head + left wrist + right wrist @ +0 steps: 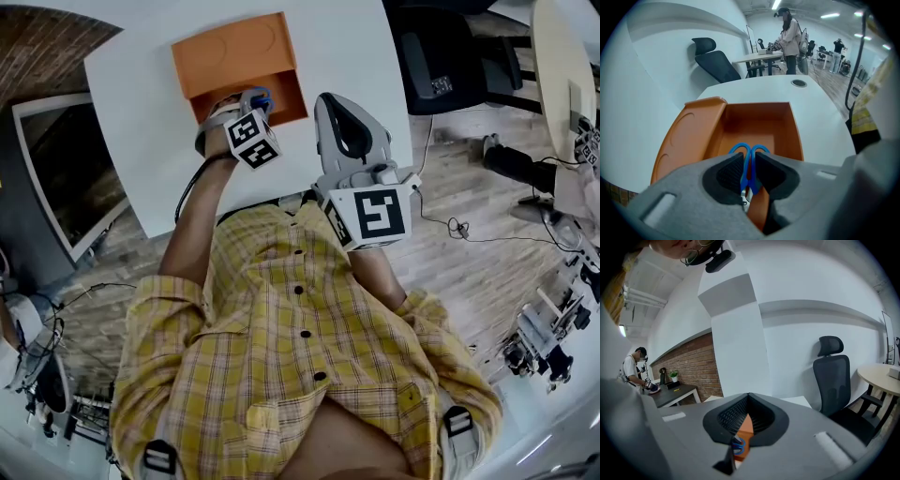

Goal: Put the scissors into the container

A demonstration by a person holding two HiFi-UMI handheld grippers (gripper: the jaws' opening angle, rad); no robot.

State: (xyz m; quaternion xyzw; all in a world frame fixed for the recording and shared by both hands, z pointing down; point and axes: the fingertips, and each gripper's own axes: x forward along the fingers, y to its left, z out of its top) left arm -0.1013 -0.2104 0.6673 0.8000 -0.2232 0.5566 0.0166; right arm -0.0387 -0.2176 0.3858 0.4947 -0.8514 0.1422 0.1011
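The orange container (281,92) lies open on the white table (352,42), its lid (230,47) folded back on the far side. My left gripper (251,105) hangs over the container's near edge, shut on the blue-handled scissors (262,96). In the left gripper view the scissors (739,148) are pinched between the pads of that gripper (750,161), handles pointing into the container (796,133). My right gripper (330,101) is held just right of the box, shut and holding nothing. Its tips (748,399) meet, and below them the container (745,424) and scissors (737,445) show.
A black office chair (441,56) stands right of the table, with a round table (558,66) beyond it. The white table has a cable hole (798,83) far across. A person (790,37) stands at a distant desk. Cables lie on the wooden floor (459,228).
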